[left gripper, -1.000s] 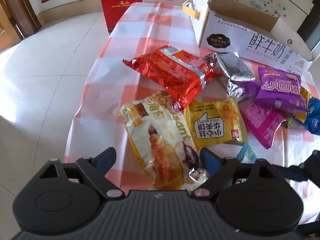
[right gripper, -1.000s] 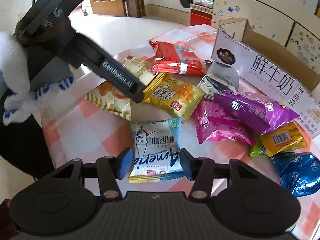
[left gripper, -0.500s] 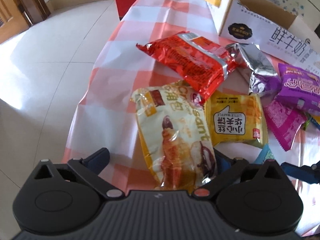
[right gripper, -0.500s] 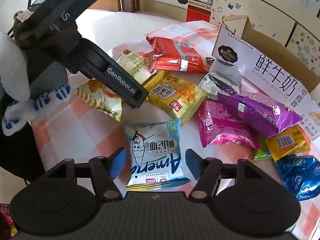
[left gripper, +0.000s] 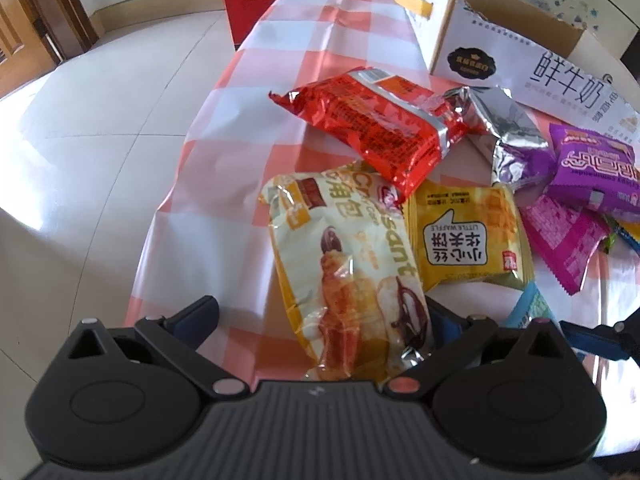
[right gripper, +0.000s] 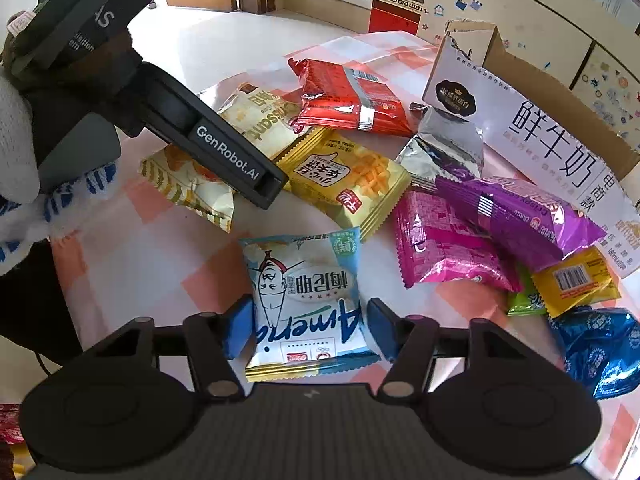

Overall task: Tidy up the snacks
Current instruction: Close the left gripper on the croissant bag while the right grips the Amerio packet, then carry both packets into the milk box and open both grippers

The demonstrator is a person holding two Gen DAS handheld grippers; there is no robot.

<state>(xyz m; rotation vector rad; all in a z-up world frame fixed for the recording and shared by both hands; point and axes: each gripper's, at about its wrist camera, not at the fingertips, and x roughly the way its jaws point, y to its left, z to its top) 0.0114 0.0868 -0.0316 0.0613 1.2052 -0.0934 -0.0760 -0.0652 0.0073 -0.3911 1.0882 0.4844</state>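
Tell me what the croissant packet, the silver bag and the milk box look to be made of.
Croissant packet: thin glossy plastic film, judging by its crinkles and glare. Silver bag: metallised foil or film, mirror-bright with sharp creases; which one is unclear. Milk box: cardboard, printed white outside, with bare brown inner walls and torn flap edges.

Bare checked tablecloth [left gripper: 320, 32] lies open left of the red foil packet [left gripper: 380, 120]; the white milk carton box [right gripper: 540, 128] walls the far right side.
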